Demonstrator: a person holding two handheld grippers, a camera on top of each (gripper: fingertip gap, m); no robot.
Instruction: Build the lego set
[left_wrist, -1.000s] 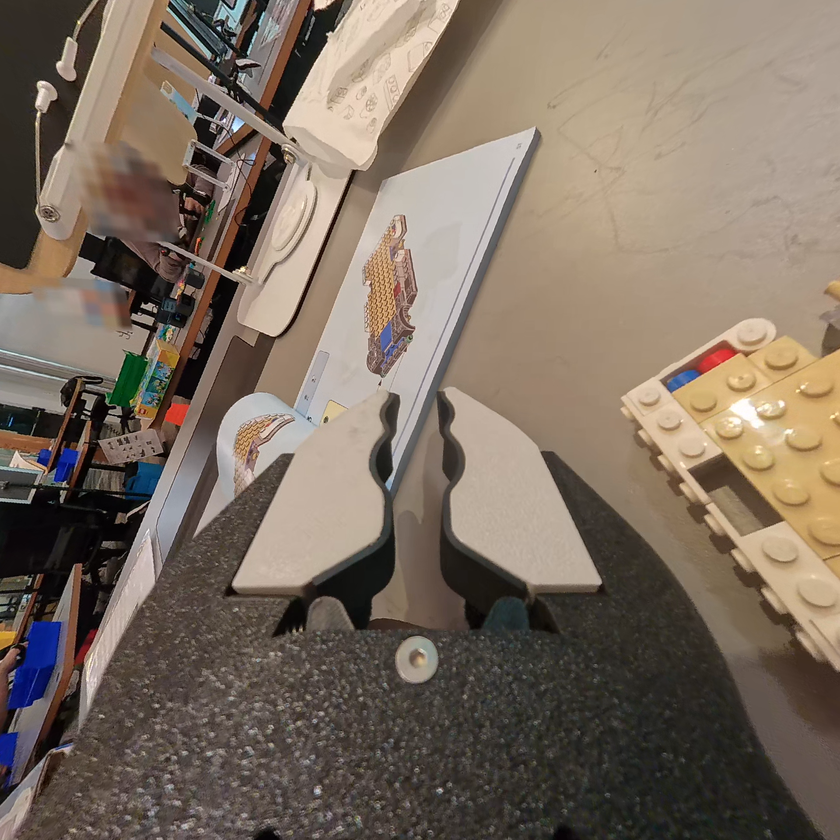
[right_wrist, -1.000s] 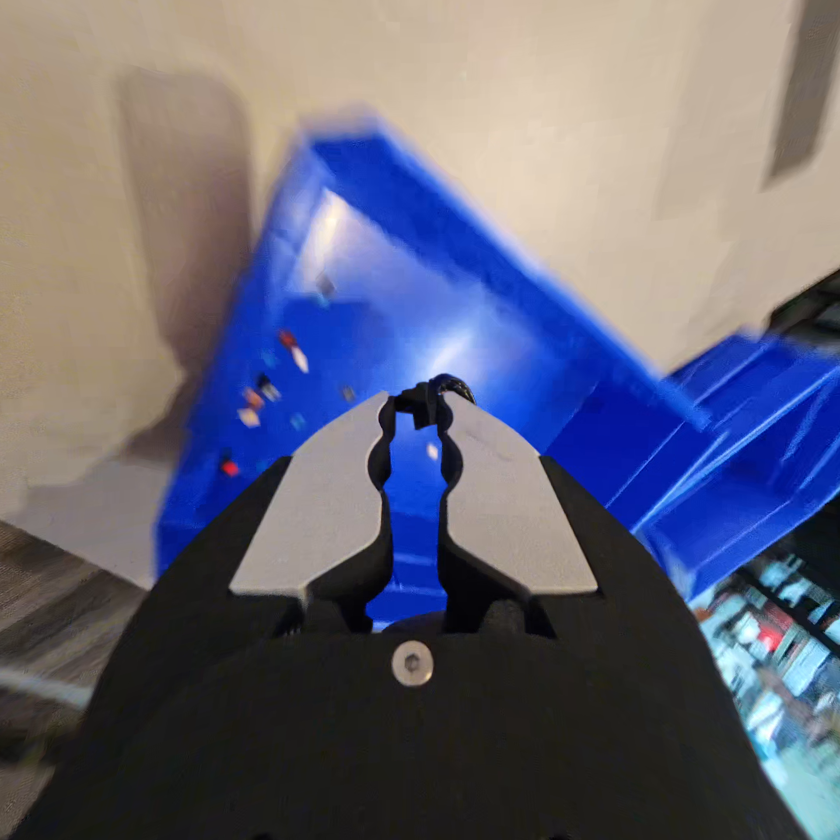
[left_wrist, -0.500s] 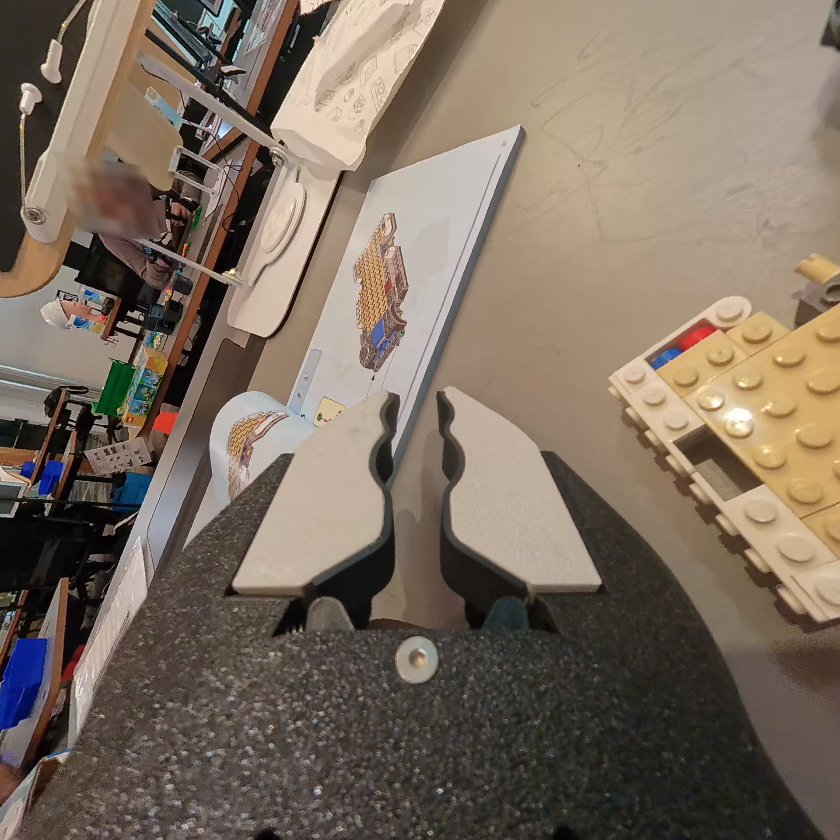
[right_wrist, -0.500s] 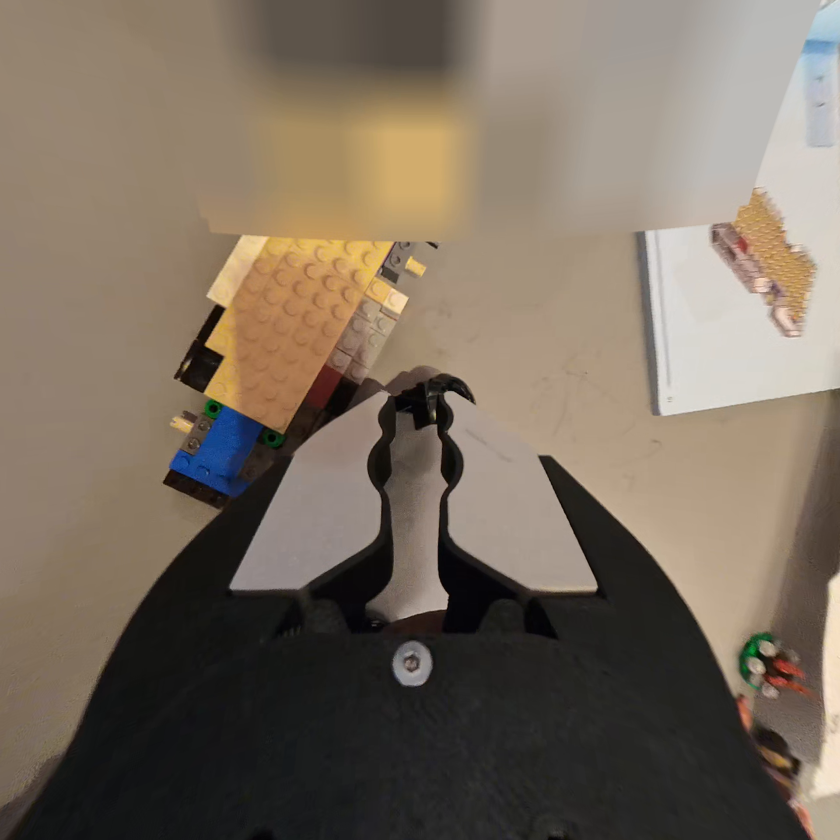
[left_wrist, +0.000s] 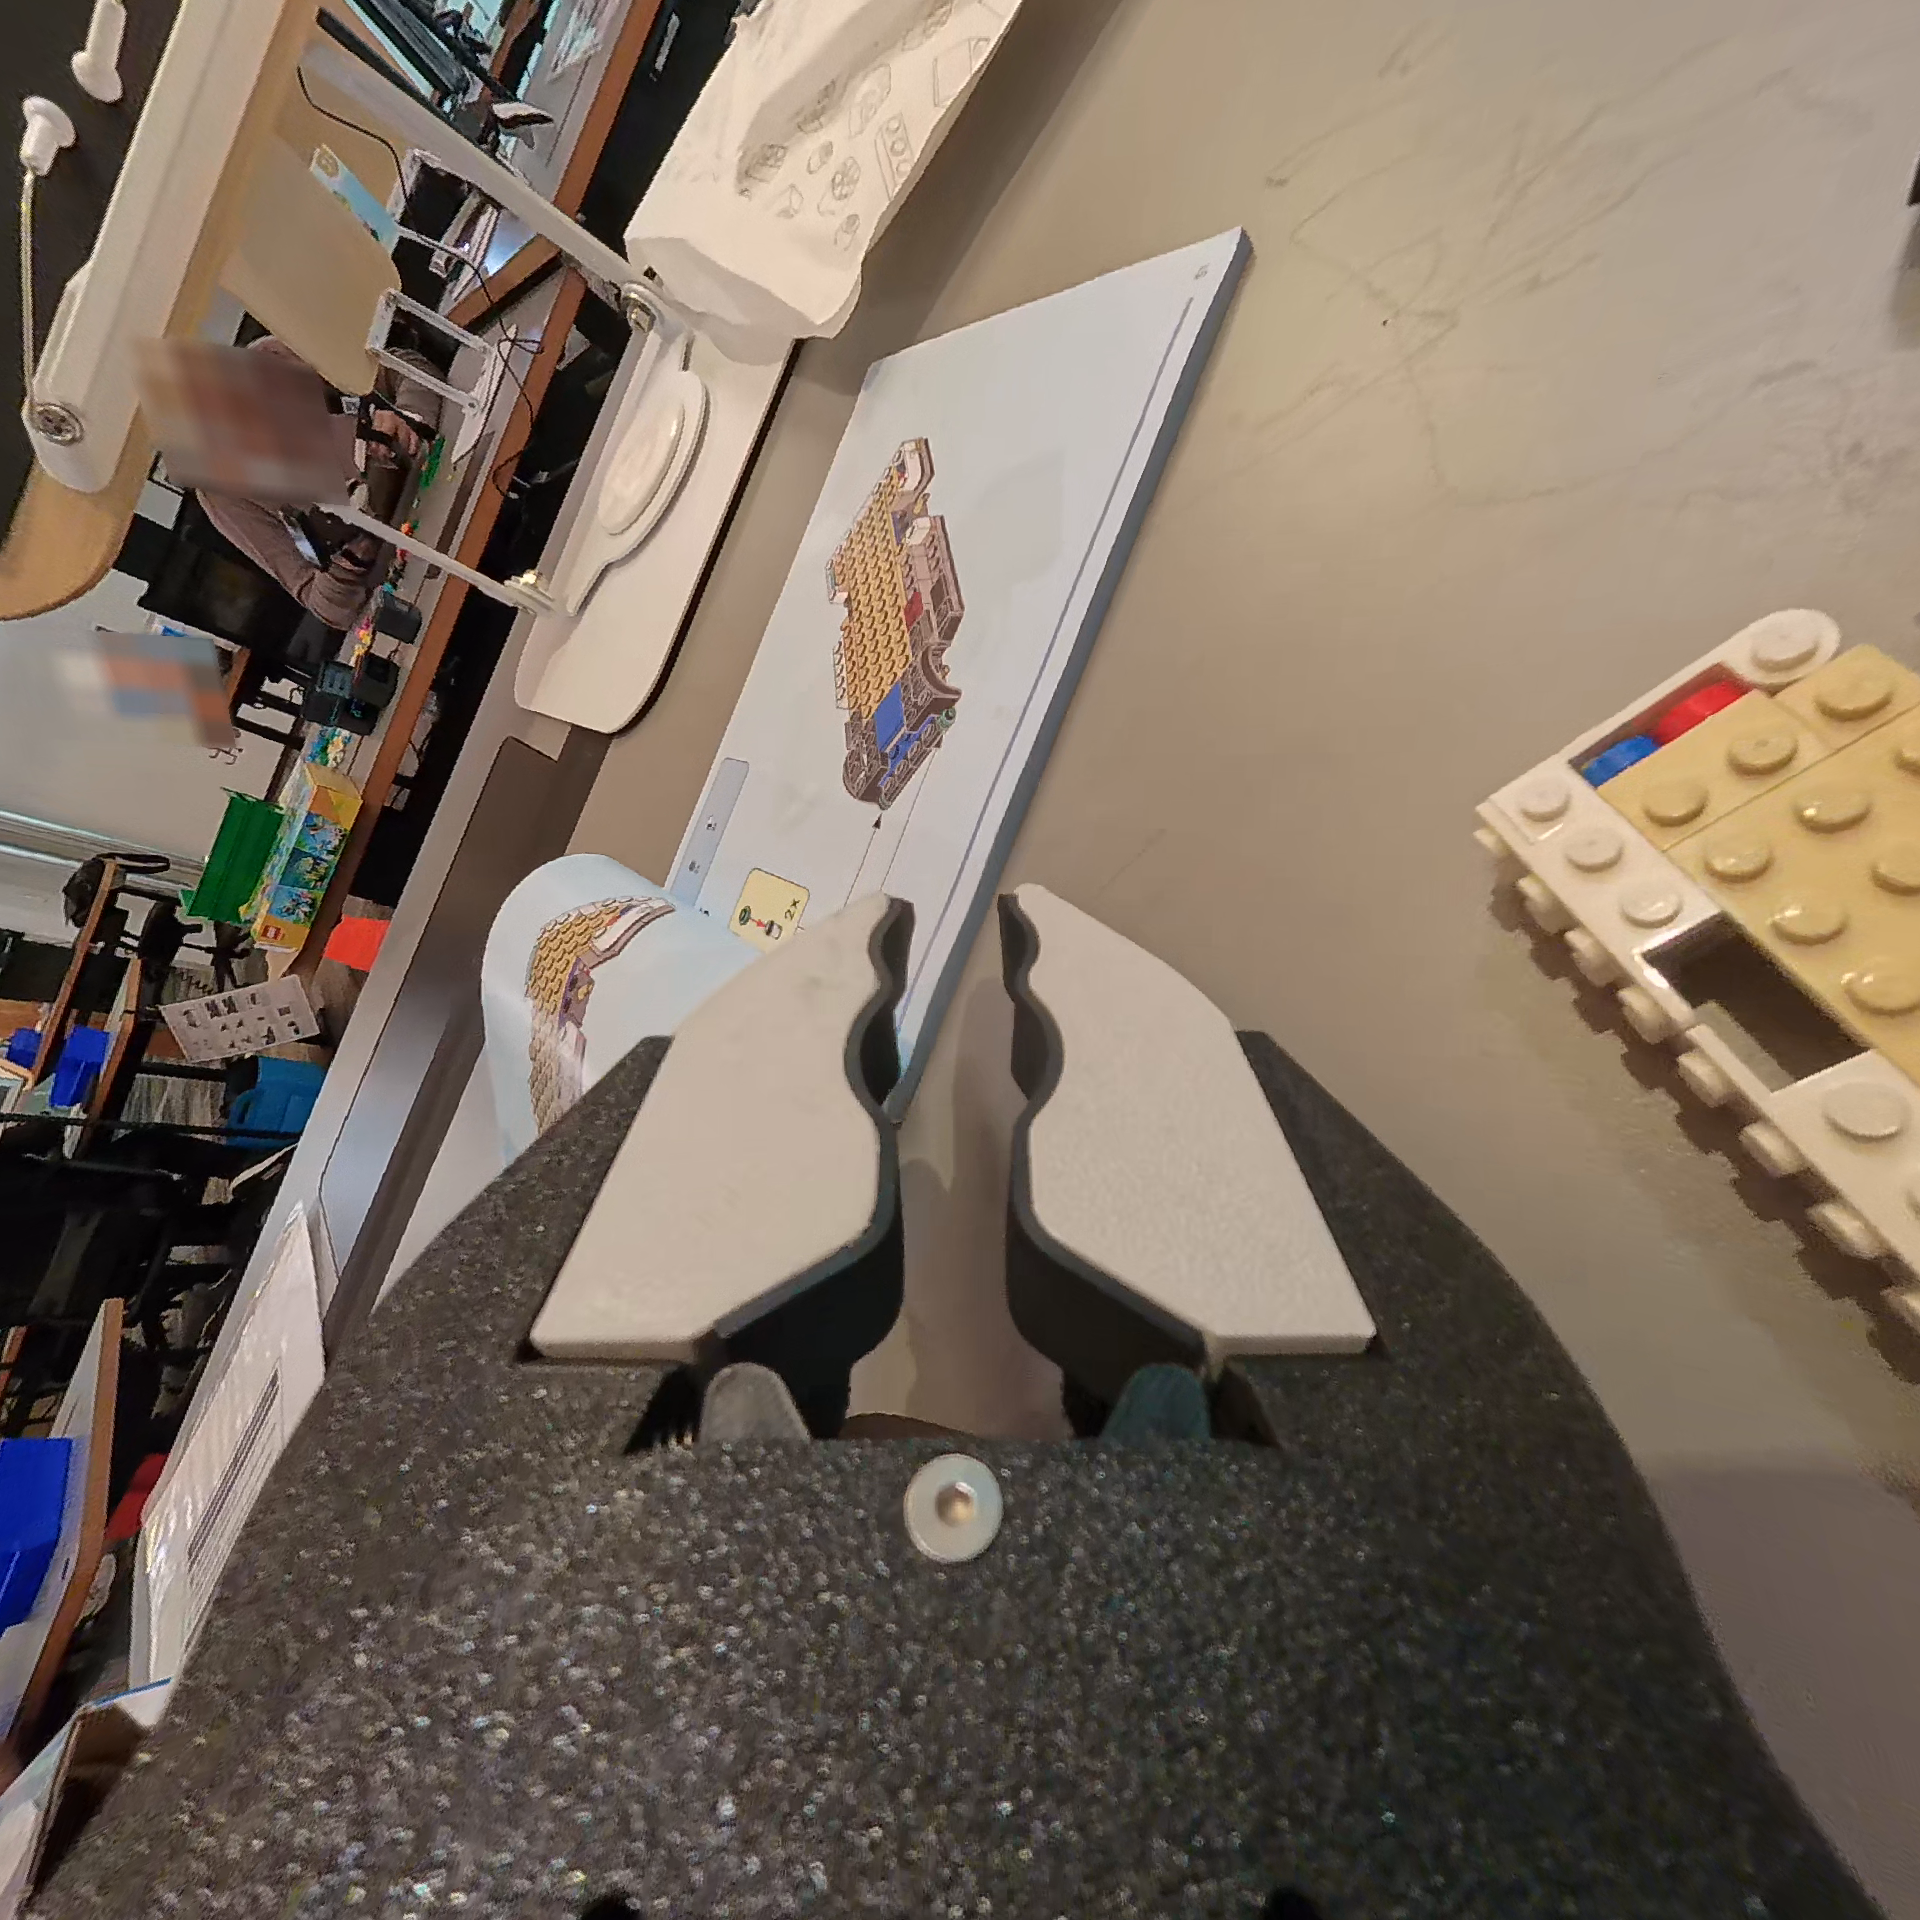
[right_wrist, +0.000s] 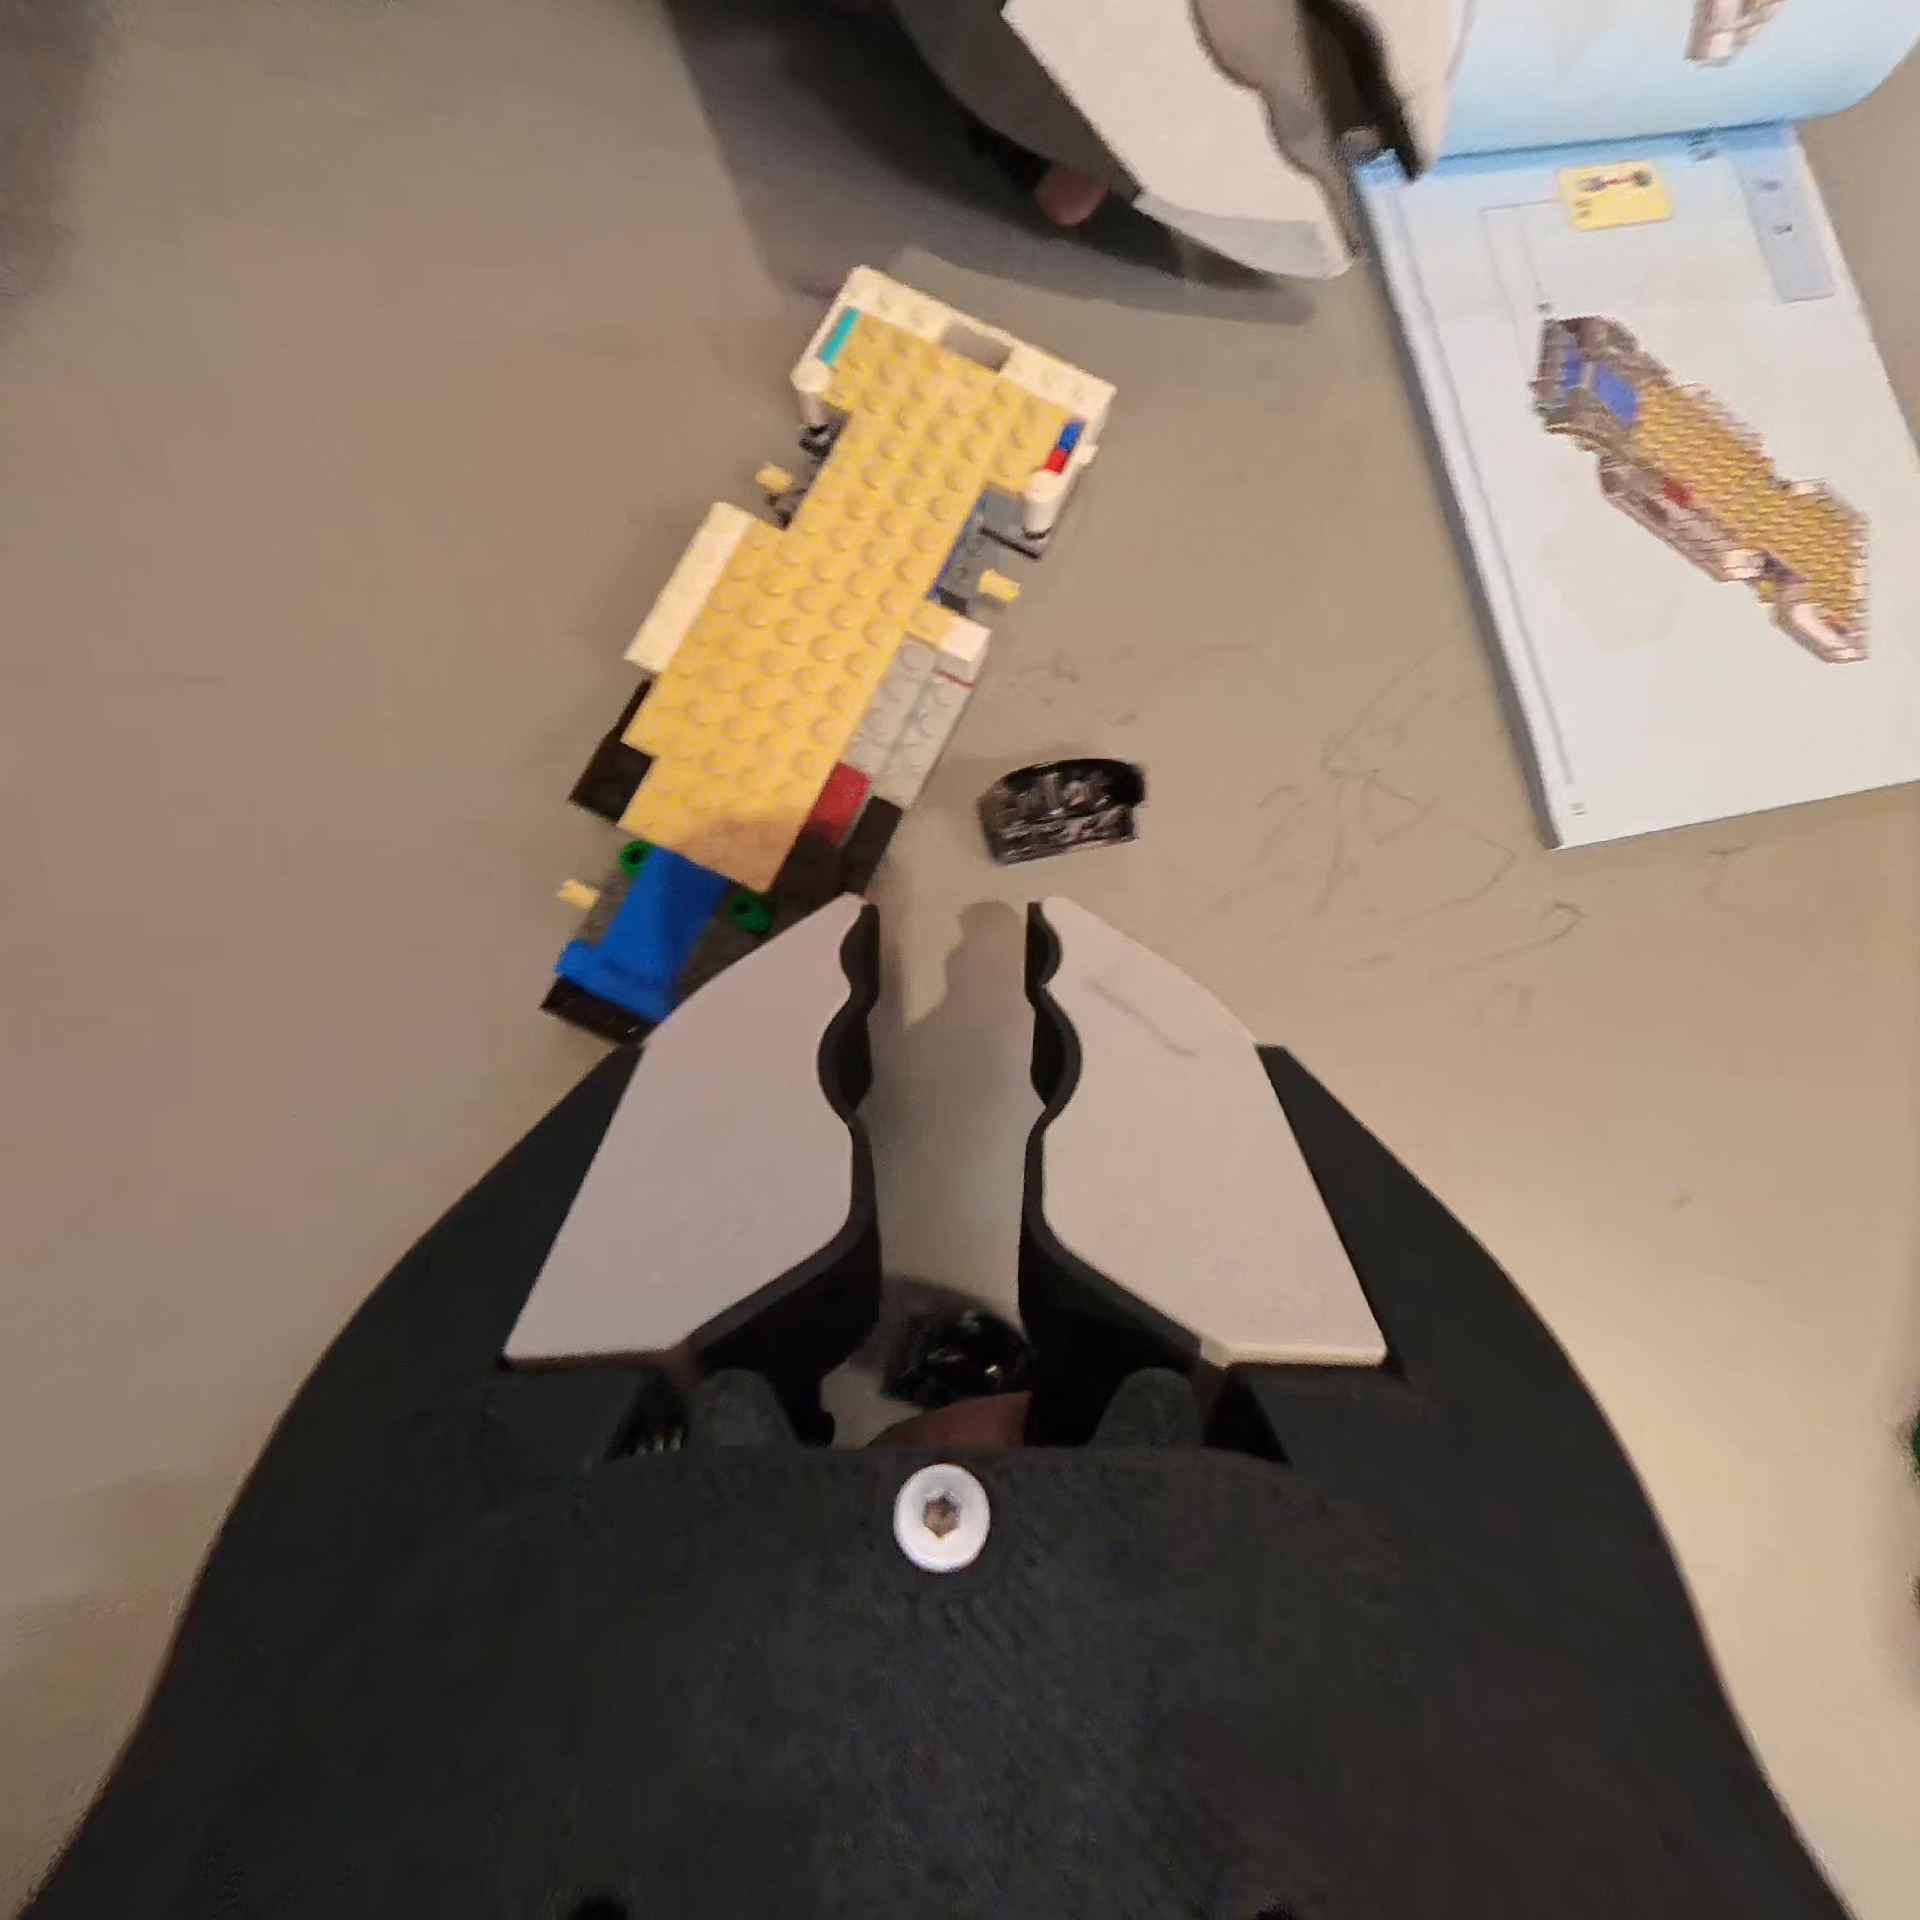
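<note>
My right gripper (right_wrist: 951, 914) is open and empty, just above the grey table. A small black piece (right_wrist: 1060, 810) lies on the table a little ahead of its fingertips, touching neither pad. A second black bit (right_wrist: 961, 1356) shows low between the finger bases. A long brick model (right_wrist: 831, 623) with tan plates, white edges and a blue end lies ahead to the left. My left gripper (left_wrist: 951, 914) is open and empty over the edge of the open instruction booklet (left_wrist: 997, 582). The model's white and tan end (left_wrist: 1766, 831) lies to its right. One finger (right_wrist: 1174, 135) of the left gripper shows beyond the model in the right wrist view.
The booklet (right_wrist: 1662, 468) lies right of the model. A white paper bag (left_wrist: 821, 156) and a white lamp base (left_wrist: 634, 488) stand past the booklet. Beyond the table's left edge are desks, a seated person and blue bins. The left gripper's tips are roughly 20 cm from the right gripper's.
My right gripper swung from a blue bin to the table beside the model. It then opened, and the small black piece it held left the grasp. My left gripper barely moved.
</note>
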